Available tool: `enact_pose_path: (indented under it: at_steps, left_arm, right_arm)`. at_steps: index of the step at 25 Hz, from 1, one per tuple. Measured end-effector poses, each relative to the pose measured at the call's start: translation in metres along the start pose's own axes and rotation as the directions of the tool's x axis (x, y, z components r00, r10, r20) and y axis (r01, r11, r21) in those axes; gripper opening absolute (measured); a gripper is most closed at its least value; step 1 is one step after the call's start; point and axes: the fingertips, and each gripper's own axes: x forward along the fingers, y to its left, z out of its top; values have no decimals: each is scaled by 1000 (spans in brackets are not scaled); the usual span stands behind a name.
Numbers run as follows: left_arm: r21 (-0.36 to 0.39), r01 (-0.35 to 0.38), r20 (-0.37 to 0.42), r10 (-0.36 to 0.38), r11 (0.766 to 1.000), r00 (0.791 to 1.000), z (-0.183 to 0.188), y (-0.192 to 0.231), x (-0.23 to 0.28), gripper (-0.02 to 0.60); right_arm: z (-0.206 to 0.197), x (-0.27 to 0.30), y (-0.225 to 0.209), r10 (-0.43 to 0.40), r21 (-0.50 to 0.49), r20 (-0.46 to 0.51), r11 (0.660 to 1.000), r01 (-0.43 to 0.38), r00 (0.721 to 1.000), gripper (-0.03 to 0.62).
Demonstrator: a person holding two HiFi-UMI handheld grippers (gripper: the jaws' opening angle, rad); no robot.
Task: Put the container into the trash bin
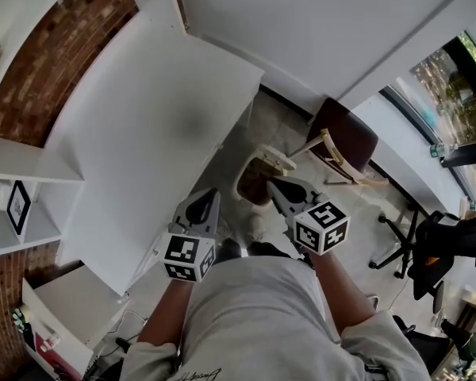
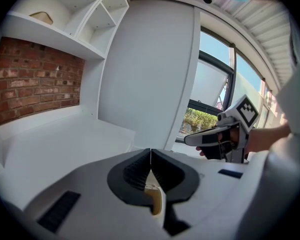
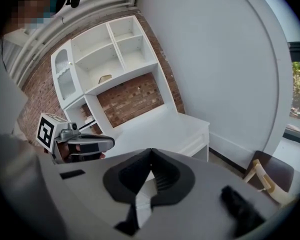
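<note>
A cream trash bin (image 1: pixel 252 187) with a dark inside stands on the floor beside the white desk. A pale flat piece (image 1: pixel 274 162), perhaps the container, rests at the bin's far rim; I cannot tell more. My left gripper (image 1: pixel 212 194) is held level near the desk's edge, to the bin's left, jaws shut and empty (image 2: pixel 150 152). Just over the near right side of the bin is my right gripper (image 1: pixel 274 184), also shut with nothing between its jaws (image 3: pixel 150 152). Each gripper view shows the other gripper: the right gripper (image 2: pixel 188 141) and the left gripper (image 3: pixel 111 142).
The white desk (image 1: pixel 135 125) fills the left, with white shelves (image 1: pixel 20 173) against a brick wall. A wooden chair with a dark seat (image 1: pixel 345 137) stands beyond the bin. A black office chair (image 1: pixel 432 248) is at the right. A small pale thing (image 1: pixel 258 225) lies on the floor near my feet.
</note>
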Motion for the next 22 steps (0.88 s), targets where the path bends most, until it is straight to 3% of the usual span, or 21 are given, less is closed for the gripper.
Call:
enact_pose_path:
  at_steps: [22]
  left_arm:
    - [14, -23, 39, 22, 1000, 999, 15, 2, -23, 18]
  right_arm:
    - [22, 10, 49, 109, -75, 3, 991, -109, 994, 28]
